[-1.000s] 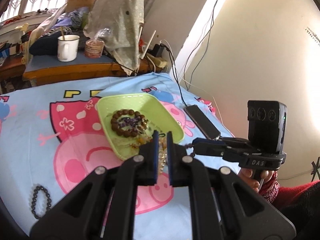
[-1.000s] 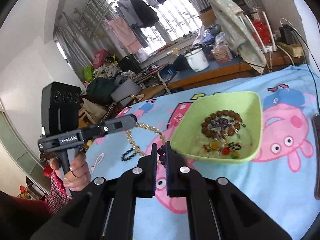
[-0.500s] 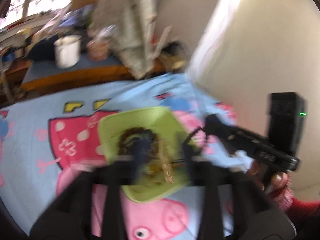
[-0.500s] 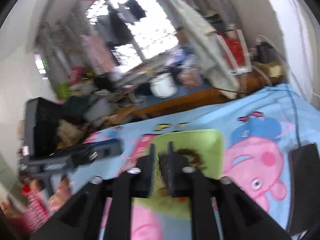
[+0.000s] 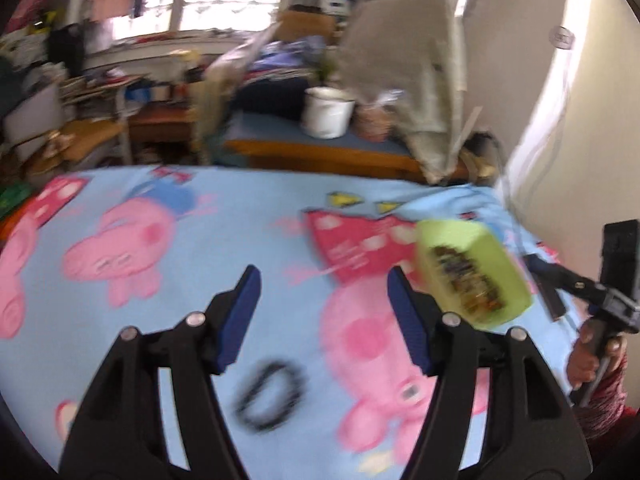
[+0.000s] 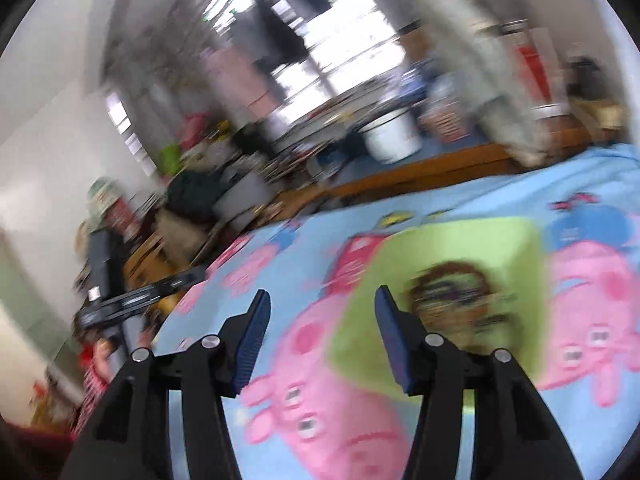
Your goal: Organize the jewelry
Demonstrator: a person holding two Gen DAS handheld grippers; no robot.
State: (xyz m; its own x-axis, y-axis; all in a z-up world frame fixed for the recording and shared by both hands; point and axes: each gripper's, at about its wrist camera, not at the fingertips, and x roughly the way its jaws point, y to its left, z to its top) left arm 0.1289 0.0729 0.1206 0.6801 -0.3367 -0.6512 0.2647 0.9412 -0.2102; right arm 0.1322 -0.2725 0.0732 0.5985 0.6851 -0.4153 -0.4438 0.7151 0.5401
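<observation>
Bright window point(image 5: 224, 4) with hanging clothes point(image 6: 276, 36) (overexposed); cream wall point(image 5: 580, 128) at right; cluttered wooden desk point(image 5: 320, 152) bearing a white enamel mug point(image 5: 326, 112); blue cartoon-pig sheet point(image 5: 240, 240) in the foreground.

Green tray point(image 5: 502, 264) of seemingly beaded jewelry; black bead bracelet point(image 5: 269, 394) flat, well apart.

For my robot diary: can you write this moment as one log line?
left gripper: open, empty, above black bracelet | right gripper: open, empty | green tray: holds jewelry
</observation>
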